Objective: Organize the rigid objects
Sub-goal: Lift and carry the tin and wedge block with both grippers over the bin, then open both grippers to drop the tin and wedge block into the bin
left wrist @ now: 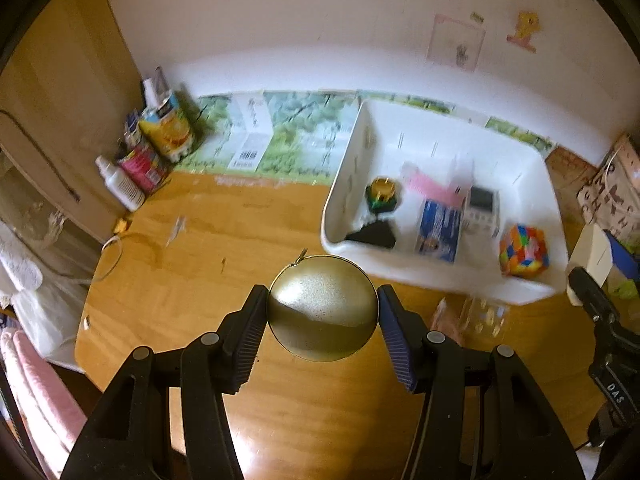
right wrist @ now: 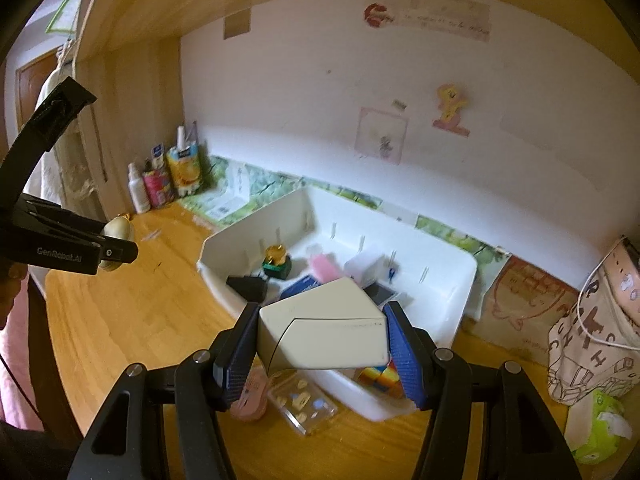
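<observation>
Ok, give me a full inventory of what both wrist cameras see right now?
gold ball: 1, gold, held between left fingers
white box: 1, cream, held between right fingers
white bin: 1, white, on desk by wall
puzzle cube: 1, multicoloured, in bin
blue packet: 1, blue, in bin
black adapter: 1, black, in bin
clear case: 1, transparent, on desk before bin
bottles and cartons: several, mixed, desk's far left corner
desk: 1, wooden
left gripper: 1, black
right gripper: 1, black

Gripped gold ball [left wrist: 322, 307], white box [right wrist: 324, 322]
</observation>
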